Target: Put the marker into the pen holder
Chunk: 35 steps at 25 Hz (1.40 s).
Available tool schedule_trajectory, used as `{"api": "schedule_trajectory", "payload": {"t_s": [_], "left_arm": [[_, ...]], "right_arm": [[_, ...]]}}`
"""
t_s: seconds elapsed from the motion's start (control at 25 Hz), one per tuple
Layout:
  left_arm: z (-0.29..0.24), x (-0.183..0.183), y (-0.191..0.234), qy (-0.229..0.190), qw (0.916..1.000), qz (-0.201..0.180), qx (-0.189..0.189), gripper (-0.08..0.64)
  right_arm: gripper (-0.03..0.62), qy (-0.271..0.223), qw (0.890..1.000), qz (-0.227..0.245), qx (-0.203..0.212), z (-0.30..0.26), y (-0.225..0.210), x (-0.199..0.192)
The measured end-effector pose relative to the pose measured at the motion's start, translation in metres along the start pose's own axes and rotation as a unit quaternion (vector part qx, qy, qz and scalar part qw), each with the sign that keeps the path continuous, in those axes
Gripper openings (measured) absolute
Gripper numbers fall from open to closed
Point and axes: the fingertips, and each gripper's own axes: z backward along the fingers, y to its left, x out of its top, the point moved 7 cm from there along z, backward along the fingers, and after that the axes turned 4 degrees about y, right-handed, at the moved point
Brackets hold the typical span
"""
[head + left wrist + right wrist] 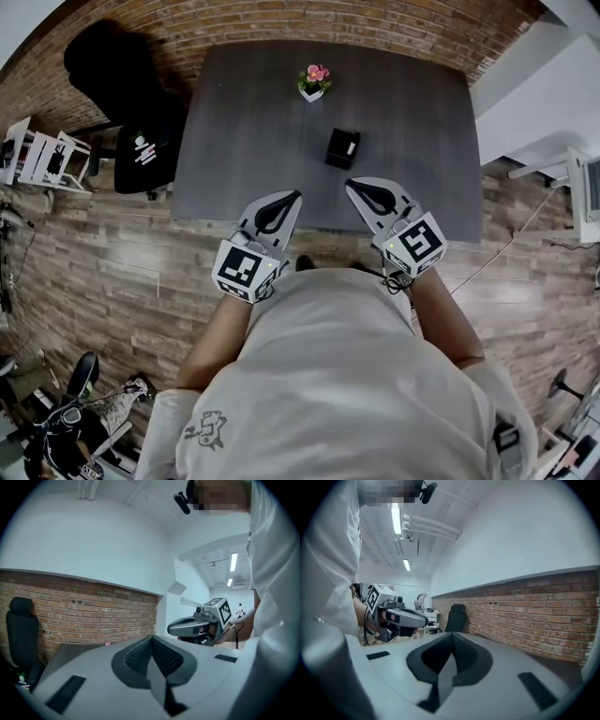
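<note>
A black square pen holder (342,148) stands on the dark grey table (244,141), right of centre. A small pale spot shows at its top, too small to identify. I see no marker lying on the tabletop. My left gripper (295,195) hovers at the table's near edge, jaws together, nothing between them. My right gripper (352,184) sits beside it, just in front of the holder, also shut and empty. In the left gripper view the closed jaws (152,637) point up at a brick wall. The right gripper view shows the same of its jaws (452,634).
A small white pot of pink flowers (313,82) stands at the table's far middle. A black office chair (131,103) is off the table's left side, with a white rack (42,155) further left. A brick wall runs behind the table.
</note>
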Motion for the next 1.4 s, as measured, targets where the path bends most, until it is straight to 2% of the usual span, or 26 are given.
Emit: {"api": "schedule_trajectory", "payload": {"t_s": [0.16, 0.36, 0.84, 1.0, 1.12, 1.4], "left_arm": [[-0.009, 0.003, -0.015, -0.001, 0.9998, 0.010, 0.018, 0.011], [-0.031, 0.004, -0.053, 0.003, 0.9994, 0.014, 0.031, 0.011], [-0.074, 0.001, -0.144, 0.013, 0.9992, 0.019, 0.033, 0.011], [-0.080, 0.000, -0.163, 0.014, 0.9992, 0.025, 0.029, 0.011], [-0.078, 0.001, -0.171, 0.010, 0.9997, 0.016, 0.018, 0.011], [-0.042, 0.000, -0.170, -0.005, 0.9999, 0.007, 0.013, 0.011]], "right_arm": [[0.005, -0.003, 1.000, 0.004, 0.017, 0.019, -0.009, -0.002], [0.005, -0.008, 0.999, 0.012, 0.031, 0.059, -0.025, -0.013], [0.005, -0.013, 0.999, -0.011, 0.046, 0.142, -0.051, -0.047], [0.005, -0.006, 0.998, -0.014, 0.058, 0.159, -0.047, -0.053], [0.005, -0.007, 0.999, -0.006, 0.048, 0.166, -0.043, -0.052], [0.005, -0.012, 0.999, 0.007, 0.036, 0.171, -0.004, -0.042]]}}
